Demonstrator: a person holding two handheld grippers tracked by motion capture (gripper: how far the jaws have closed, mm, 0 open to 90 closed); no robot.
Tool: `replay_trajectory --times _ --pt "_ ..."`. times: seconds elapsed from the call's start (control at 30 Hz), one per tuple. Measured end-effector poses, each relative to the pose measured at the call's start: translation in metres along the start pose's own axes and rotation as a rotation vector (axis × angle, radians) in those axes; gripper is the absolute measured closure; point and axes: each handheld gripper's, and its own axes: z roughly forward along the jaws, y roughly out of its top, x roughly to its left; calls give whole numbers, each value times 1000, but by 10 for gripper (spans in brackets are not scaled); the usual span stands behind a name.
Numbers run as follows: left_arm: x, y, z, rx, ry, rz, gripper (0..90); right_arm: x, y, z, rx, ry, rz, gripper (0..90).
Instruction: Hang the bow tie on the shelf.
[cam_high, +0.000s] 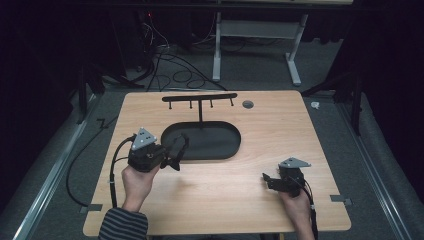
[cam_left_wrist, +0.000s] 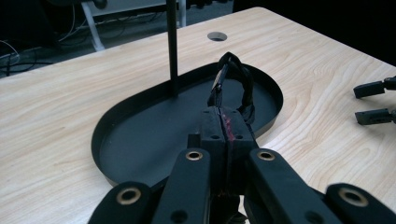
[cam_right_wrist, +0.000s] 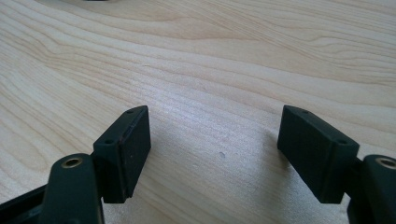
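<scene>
A black oval tray (cam_high: 220, 152) lies at the table's middle, and a thin post rising from it carries a hook bar (cam_high: 200, 97). My left gripper (cam_high: 176, 150) hovers over the tray's left end, shut on a black looped band (cam_left_wrist: 245, 81). The band arches out beyond the closed jaws above the tray floor (cam_left_wrist: 154, 140), with the post (cam_left_wrist: 173, 46) just behind it. At the table's front right, my right gripper (cam_high: 267, 180) rests low and open. Between its pads (cam_right_wrist: 130, 144) there is nothing but bare wood, and its jaws (cam_left_wrist: 357, 102) also appear at the right edge of the left gripper view.
A round grommet hole (cam_high: 247, 104) sits near the table's far edge, right of the hook bar. Cables trail from both grippers off the front edge. Beyond the table are floor cables and the legs of a white desk (cam_high: 217, 55).
</scene>
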Motion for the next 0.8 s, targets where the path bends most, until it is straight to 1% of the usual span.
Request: replay_trajectory --times 0.2,0.4,0.5,0.53,0.8 --pt "7 7 1 -4 -2 -15 891 0 0 0 -1 0 -2 269" --pt "9 16 2 -12 3 -7 891 0 0 0 -1 0 -1 269" --pt "10 18 2 -14 2 -9 891 0 0 0 -1 0 -2 269" --pt "12 20 3 -16 -2 -20 891 0 0 0 -2 0 -3 269" --pt "14 28 2 -27 8 -15 891 0 0 0 -1 1 1 269"
